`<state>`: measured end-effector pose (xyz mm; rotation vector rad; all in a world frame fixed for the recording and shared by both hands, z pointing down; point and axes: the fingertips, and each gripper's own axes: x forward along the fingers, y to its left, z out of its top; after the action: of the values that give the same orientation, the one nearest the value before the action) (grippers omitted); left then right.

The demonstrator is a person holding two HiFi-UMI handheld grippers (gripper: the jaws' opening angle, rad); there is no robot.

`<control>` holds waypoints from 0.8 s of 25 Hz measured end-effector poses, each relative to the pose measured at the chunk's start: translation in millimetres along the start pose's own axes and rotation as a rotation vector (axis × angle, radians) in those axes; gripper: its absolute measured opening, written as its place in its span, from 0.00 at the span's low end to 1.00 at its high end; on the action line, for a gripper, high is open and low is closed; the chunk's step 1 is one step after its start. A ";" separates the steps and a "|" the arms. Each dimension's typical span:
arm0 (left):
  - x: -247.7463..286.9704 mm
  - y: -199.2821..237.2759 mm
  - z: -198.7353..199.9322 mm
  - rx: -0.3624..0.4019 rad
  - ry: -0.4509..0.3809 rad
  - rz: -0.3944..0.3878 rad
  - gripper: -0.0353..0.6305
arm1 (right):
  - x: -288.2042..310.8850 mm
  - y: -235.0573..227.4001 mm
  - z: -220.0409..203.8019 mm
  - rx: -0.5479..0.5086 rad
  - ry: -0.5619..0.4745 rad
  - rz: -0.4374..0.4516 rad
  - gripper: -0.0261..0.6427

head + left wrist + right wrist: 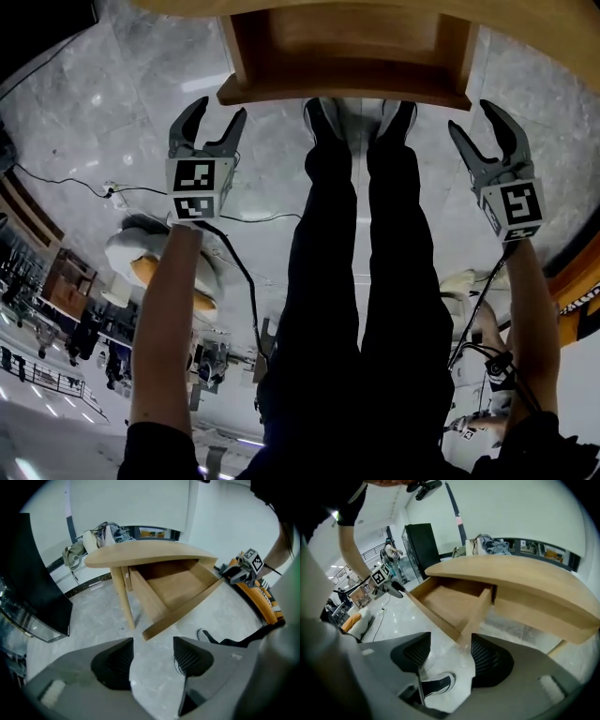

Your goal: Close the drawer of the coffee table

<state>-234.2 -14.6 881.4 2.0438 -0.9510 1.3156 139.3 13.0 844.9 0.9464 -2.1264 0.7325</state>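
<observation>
The light wooden coffee table [525, 23] is at the top of the head view, with its drawer [342, 42] pulled out toward me and empty. The drawer's front board [342, 92] hangs over the floor just ahead of my shoes. My left gripper [218, 108] is open, below and left of the drawer's left corner, with nothing between its fingers. To the right of the right corner, my right gripper [471, 116] is open and empty too. The left gripper view looks at the drawer [176, 592] past open jaws [152, 656]; the right gripper view shows the drawer [450, 602] beyond open jaws [450, 656].
My legs and shoes [361, 122] stand between the grippers, right before the drawer front. A cable [141, 192] runs over the marble floor at left, near a white and orange seat [141, 262]. A black cabinet [422, 545] and bags [103, 534] stand behind the table.
</observation>
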 end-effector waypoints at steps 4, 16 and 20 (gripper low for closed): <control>18.2 9.8 -10.7 -0.045 0.032 0.028 0.47 | 19.7 -7.1 -29.0 0.043 0.048 -0.004 0.44; 47.7 -3.4 -1.0 -0.037 0.029 0.003 0.44 | 48.7 -8.5 -33.4 0.045 0.055 -0.041 0.37; 45.9 1.2 -1.9 -0.068 0.021 0.023 0.37 | 50.9 -17.9 -33.0 0.123 0.043 -0.086 0.29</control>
<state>-223.4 -26.6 924.4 1.9690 -0.9991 1.2965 139.8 5.7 907.7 1.0706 -2.0090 0.8398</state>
